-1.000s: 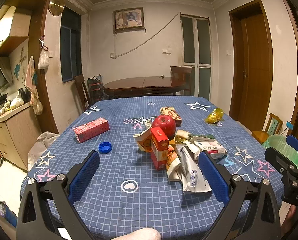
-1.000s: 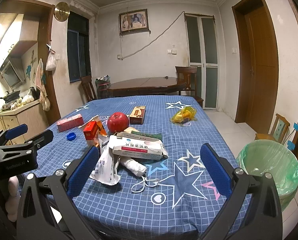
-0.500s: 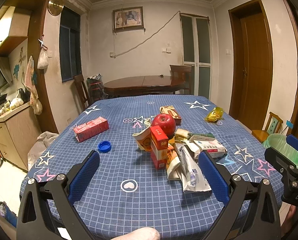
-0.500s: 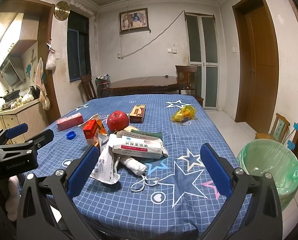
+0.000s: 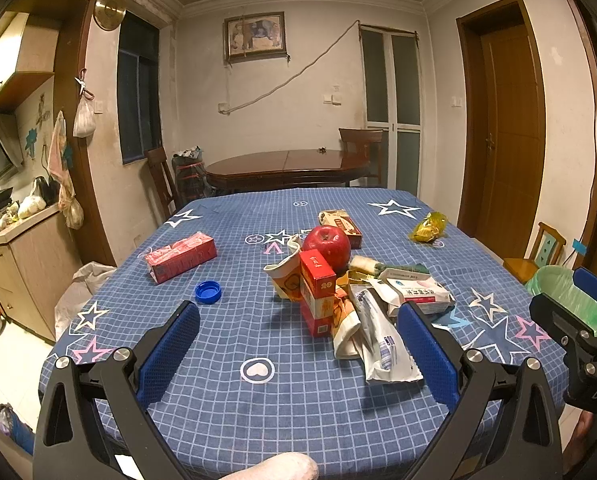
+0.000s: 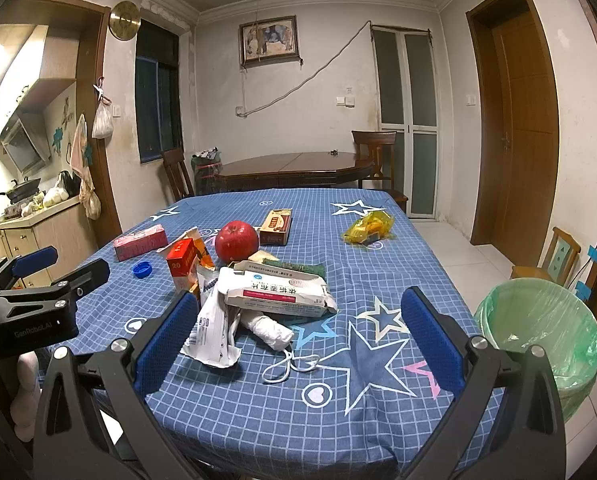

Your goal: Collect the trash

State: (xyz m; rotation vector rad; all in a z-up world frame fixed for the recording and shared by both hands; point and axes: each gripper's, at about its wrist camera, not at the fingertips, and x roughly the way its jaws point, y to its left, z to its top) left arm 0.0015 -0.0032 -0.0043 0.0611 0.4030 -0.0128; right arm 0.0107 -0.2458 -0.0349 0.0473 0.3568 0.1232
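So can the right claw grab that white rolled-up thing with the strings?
Probably yes. The right claw is open and the white roll lies near the table edge, nothing covering its near end.

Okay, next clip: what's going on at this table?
A person holds the left gripper and the right gripper, both open and empty, at the near edge of a blue star tablecloth. Wrappers, small boxes and an apple lie untouched. The green-lined bin stands on the floor at the right.
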